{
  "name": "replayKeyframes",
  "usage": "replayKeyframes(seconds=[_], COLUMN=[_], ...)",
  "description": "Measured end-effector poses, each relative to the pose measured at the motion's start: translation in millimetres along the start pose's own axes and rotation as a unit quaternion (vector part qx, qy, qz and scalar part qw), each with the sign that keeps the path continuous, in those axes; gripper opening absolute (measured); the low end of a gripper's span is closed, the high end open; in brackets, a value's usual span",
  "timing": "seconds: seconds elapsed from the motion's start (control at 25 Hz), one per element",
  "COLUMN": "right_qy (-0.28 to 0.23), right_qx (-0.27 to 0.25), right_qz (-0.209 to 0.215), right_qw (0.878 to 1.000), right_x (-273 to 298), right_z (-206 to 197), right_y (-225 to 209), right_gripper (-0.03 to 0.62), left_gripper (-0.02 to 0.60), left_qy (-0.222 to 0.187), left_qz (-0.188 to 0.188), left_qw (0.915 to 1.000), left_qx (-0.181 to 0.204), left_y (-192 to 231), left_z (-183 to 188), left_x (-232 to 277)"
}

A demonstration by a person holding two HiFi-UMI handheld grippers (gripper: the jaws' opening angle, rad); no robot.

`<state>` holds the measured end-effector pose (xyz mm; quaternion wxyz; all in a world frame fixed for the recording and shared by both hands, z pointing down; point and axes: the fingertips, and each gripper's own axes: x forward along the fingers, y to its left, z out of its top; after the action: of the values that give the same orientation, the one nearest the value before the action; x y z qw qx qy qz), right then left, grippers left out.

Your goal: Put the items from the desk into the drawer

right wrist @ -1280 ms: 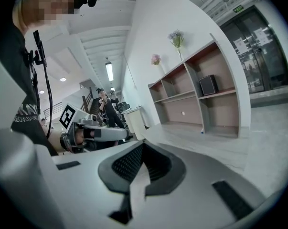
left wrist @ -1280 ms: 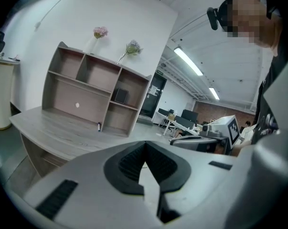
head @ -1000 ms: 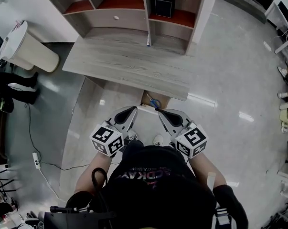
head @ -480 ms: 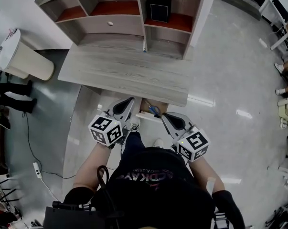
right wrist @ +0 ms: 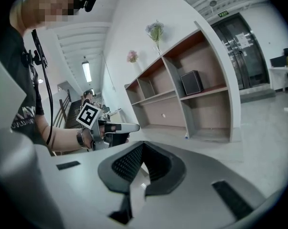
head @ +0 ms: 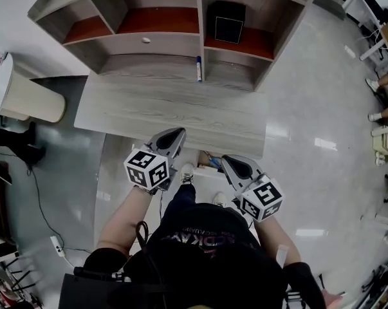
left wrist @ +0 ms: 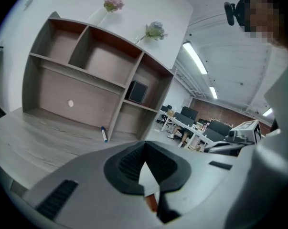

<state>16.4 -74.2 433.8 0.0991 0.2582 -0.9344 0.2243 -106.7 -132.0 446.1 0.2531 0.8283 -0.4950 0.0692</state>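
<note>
Left claw (head: 178, 132) now over desk (head: 142, 108) edge, right claw (head: 226, 160) nearer.

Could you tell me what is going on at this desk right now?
A person stands at the desk with a gripper in each hand. The left gripper and the right gripper are both shut and empty, near the desk's front edge. A marker lies untouched on the desk by the shelf divider, and the drawer with the white knob is closed.

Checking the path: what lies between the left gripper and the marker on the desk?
Only bare desk top separates left gripper from marker, per head view.
</note>
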Motion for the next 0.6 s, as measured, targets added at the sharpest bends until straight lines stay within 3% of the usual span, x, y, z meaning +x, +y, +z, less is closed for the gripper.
replayKeyframes(seconds=[0.6], right_qy=[0.012], right_qx=[0.051], right_qz=[-0.061], right_qw=[0.997], right_x=[69], right_z=[4], right_y=[-21], right_gripper=[0.017], left_gripper=[0.009], left_qy=[0.052], left_qz=[-0.020], left_qw=[0.9984], left_qx=[0.008], left_y=[105], left_z=[21], left_x=[80])
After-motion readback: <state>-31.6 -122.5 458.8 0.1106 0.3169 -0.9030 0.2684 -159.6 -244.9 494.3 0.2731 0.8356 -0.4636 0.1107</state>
